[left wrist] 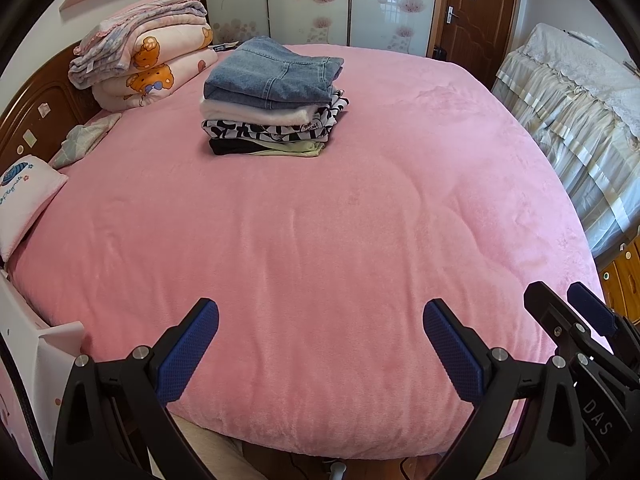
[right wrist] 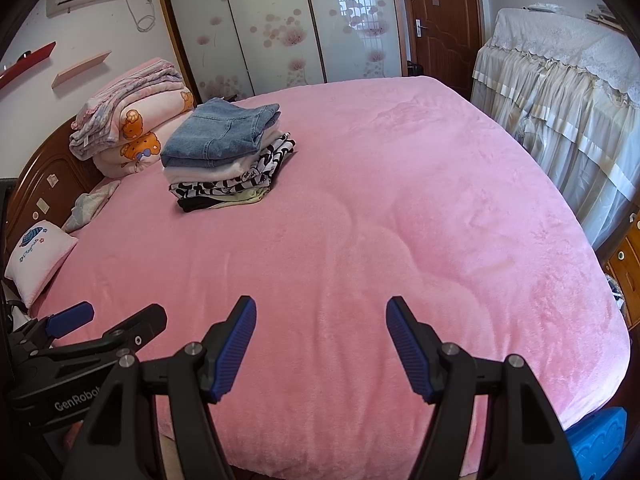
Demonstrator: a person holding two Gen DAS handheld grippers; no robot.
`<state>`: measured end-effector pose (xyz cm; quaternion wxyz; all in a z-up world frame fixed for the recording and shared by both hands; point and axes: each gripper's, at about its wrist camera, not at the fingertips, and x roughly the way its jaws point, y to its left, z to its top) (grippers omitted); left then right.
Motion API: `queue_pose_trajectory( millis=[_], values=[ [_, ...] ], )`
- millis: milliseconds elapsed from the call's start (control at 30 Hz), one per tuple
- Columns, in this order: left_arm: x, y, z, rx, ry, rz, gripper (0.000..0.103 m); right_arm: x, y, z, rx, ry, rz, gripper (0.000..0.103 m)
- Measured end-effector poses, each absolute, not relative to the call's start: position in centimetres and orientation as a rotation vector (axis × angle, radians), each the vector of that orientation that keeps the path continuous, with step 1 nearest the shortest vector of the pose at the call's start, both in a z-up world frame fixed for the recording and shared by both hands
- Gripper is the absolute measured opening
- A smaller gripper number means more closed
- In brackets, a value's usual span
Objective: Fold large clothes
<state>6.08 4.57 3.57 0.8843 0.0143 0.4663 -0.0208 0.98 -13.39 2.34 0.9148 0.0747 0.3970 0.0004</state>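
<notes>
Clothes stack (left wrist: 274,98) on far bed (left wrist: 320,240)

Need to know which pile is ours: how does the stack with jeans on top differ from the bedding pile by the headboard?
The clothes stack sits out on the pink bed; the bedding pile lies against the headboard.
The clothes stack is small, flat garments, jeans on top; the bedding pile is bulkier, thick rolled quilts with bear prints.
The clothes stack has squarer edges; the bedding pile slumps.
Both are already folded.

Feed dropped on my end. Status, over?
Left claw and right claw open, empty, over near edge of pink bed. Folded clothes stack, jeans on top, sits far side. Nothing in the way.
</notes>
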Motion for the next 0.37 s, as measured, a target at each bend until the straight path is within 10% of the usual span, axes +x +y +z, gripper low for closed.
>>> queue_pose_trajectory(
  millis=[367],
  values=[
    [6.34, 4.67, 3.36, 0.031, 0.988, -0.042, 0.101, 0.93, -13.36, 2.07, 0.152, 0.82, -0.001, 0.068]
  ],
)
